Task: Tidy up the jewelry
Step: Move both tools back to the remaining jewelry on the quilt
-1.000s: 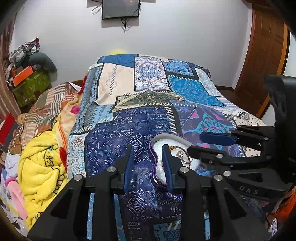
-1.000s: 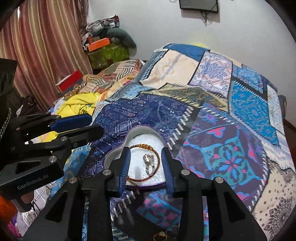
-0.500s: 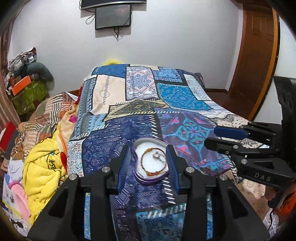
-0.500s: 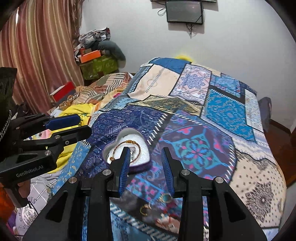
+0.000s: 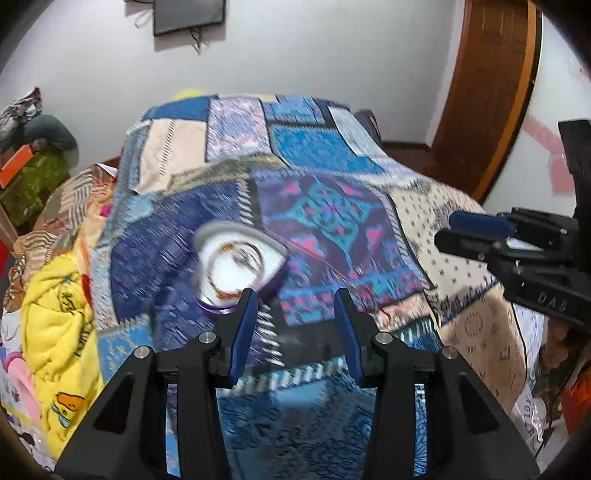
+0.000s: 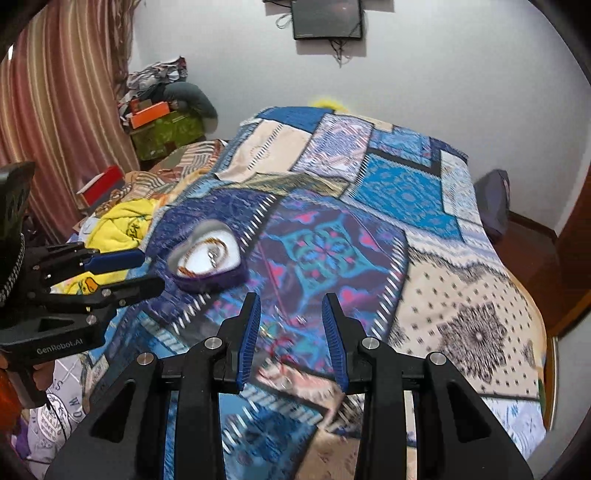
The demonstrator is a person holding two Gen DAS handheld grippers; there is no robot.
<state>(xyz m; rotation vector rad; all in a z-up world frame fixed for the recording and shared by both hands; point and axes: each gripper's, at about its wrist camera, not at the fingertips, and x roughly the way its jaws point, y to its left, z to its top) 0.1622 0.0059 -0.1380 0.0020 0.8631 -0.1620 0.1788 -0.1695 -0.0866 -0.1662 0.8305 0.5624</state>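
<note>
A purple heart-shaped box (image 5: 236,271) with a white lining lies on the patchwork bedspread (image 5: 325,206). It holds a brown beaded bracelet (image 5: 236,254) and a small silver piece. It also shows in the right wrist view (image 6: 208,256). My left gripper (image 5: 295,295) is open and empty, above the bed, near side of the box. My right gripper (image 6: 291,299) is open and empty, to the right of the box. Small blurred jewelry pieces (image 6: 273,332) lie on the bedspread between its fingers.
A yellow blanket (image 5: 55,325) and piled clothes lie left of the bed. A green box (image 6: 166,134) with clutter stands by the striped curtain (image 6: 55,110). A wooden door (image 5: 487,92) is at the right. A screen (image 6: 327,18) hangs on the wall.
Both grippers have pulled back and up from the heart box. The box now sits farther off and to the left in both views. Both stay open.
</note>
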